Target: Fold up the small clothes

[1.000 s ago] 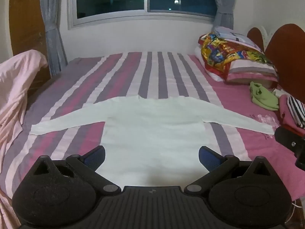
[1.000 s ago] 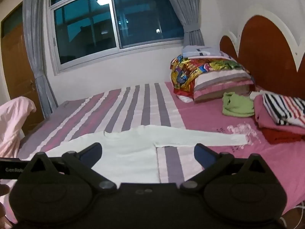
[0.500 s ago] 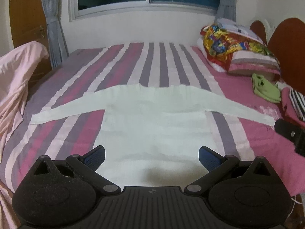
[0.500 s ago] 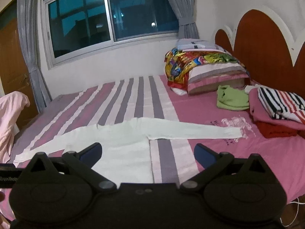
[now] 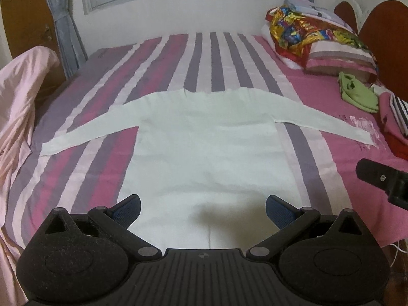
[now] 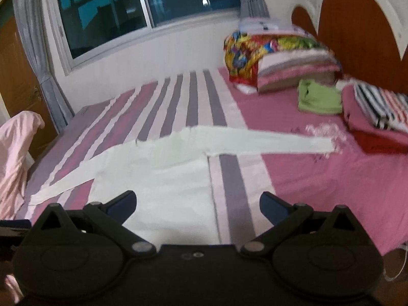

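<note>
Pink-and-purple striped bed (image 5: pixel 158 58) holds a white long-sleeved top (image 5: pixel 204 148), spread flat, sleeves out. Both claws, left (image 5: pixel 202 207) and right (image 6: pixel 197 202), hover released above its hem. Best start: pinch one sleeve cuff, fold inward smoothly.

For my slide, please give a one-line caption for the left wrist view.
Open left tongs hover over a white long-sleeved top spread flat on a striped bed.

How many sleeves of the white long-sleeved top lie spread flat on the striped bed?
2. On the white long-sleeved top, one sleeve stretches toward the pink cloth, the other toward the folded pile.
</note>
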